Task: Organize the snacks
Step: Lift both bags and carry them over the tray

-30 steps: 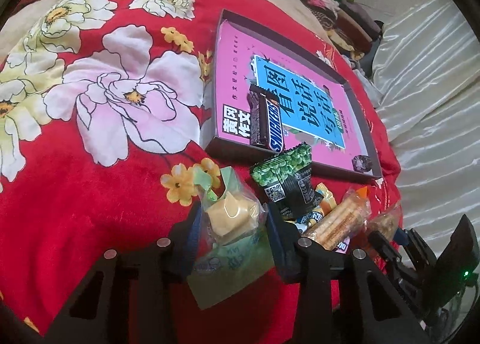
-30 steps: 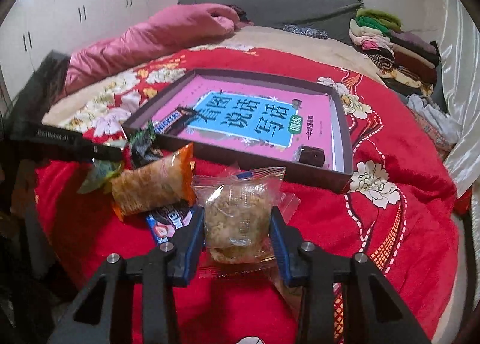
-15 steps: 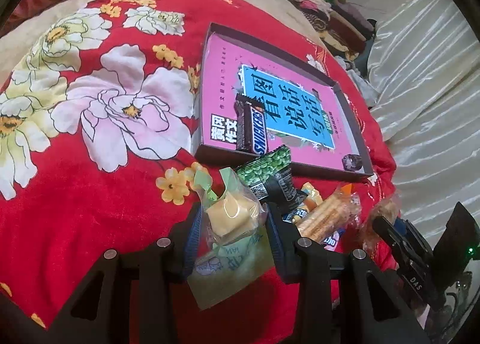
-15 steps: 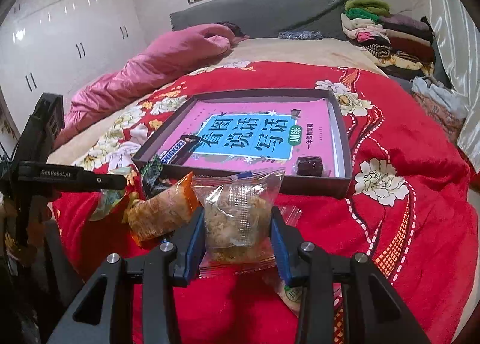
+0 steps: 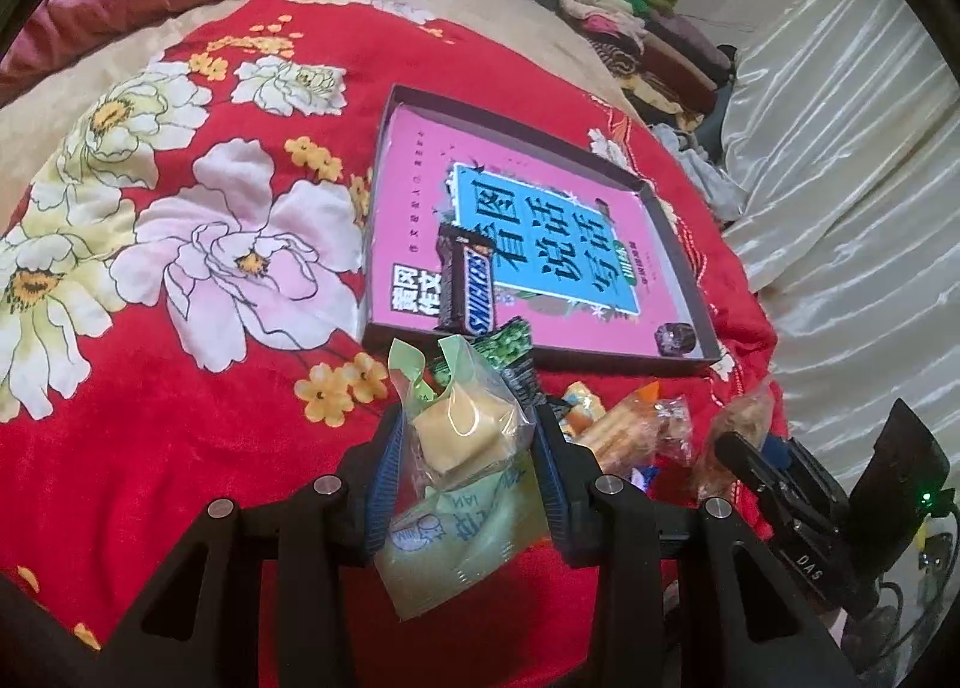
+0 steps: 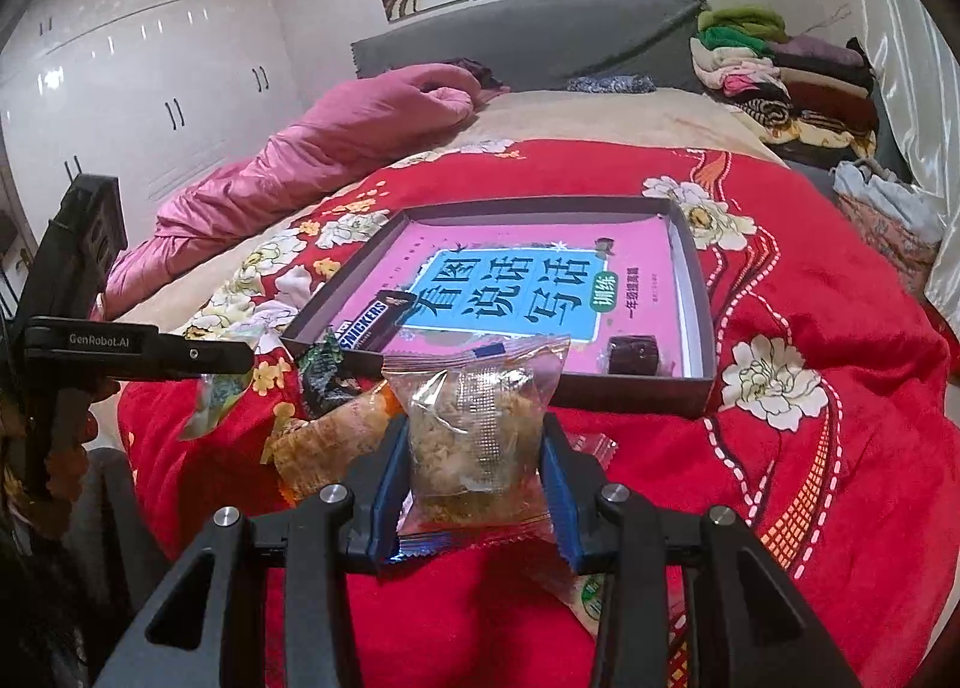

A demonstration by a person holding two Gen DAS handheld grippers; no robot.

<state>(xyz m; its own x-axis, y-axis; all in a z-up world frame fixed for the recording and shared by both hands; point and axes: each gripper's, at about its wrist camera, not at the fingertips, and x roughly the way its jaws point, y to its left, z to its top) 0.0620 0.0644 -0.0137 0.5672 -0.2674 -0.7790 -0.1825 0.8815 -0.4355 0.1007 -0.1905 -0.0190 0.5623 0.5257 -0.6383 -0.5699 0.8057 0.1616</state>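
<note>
My left gripper (image 5: 462,442) is shut on a green-and-clear packet with a yellow cake (image 5: 465,436), held above the red bedspread. My right gripper (image 6: 477,448) is shut on a clear packet of brown flaky snack (image 6: 477,430). A shallow dark tray (image 5: 684,244) (image 6: 699,292) with a pink book inside lies ahead on the bed. It holds a Snickers bar (image 5: 471,289) (image 6: 369,322) and a small dark sweet (image 5: 675,337) (image 6: 630,352). Loose snacks lie before the tray: a green pea packet (image 5: 510,346) and an orange packet (image 6: 327,442).
The red flowered bedspread (image 5: 180,328) covers the bed. A pink quilt (image 6: 336,147) lies at the far left. Folded clothes (image 6: 780,81) are stacked at the far right by the grey headboard. A satin curtain (image 5: 852,147) hangs to the right.
Both grippers have lifted with their packets still held. The views tilt up, and the tray and loose snacks sit lower and farther off in each view.
</note>
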